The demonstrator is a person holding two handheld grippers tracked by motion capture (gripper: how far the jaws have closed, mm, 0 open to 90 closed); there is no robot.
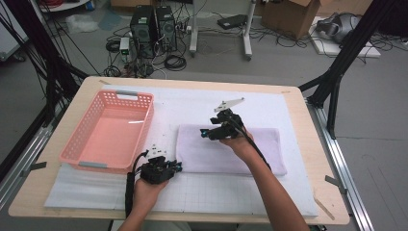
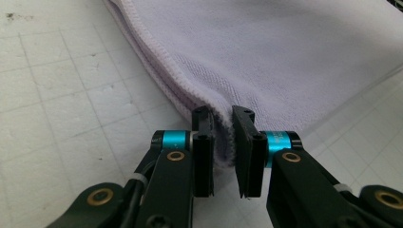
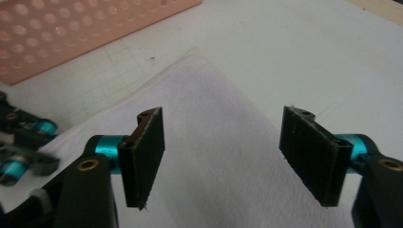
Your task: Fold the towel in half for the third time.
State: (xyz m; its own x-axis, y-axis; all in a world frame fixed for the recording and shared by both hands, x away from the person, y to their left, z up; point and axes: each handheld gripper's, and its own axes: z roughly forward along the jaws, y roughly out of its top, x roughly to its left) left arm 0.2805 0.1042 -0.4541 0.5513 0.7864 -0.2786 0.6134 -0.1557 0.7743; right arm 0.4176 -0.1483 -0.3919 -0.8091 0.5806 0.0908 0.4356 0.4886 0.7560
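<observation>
A folded lavender towel [image 1: 240, 149] lies on the white gridded mat [image 1: 96, 190] in the middle of the table. My left gripper [image 1: 175, 166] sits at the towel's near left corner. In the left gripper view it [image 2: 222, 118] is shut on the towel [image 2: 285, 52], with the hemmed corner pinched between the pads. My right gripper [image 1: 206, 133] hovers over the towel's far left part. In the right gripper view its jaws [image 3: 222, 118] stand open above the towel [image 3: 204, 95], nothing between them. The left gripper [image 3: 23, 142] shows at that view's left edge.
A pink perforated basket [image 1: 110, 130] with nothing in it stands left of the towel, its wall [image 3: 71, 33] close beyond the right gripper. The wooden table edge [image 1: 308, 159] runs along the right. Black frame legs, cables and computers stand on the floor beyond the table.
</observation>
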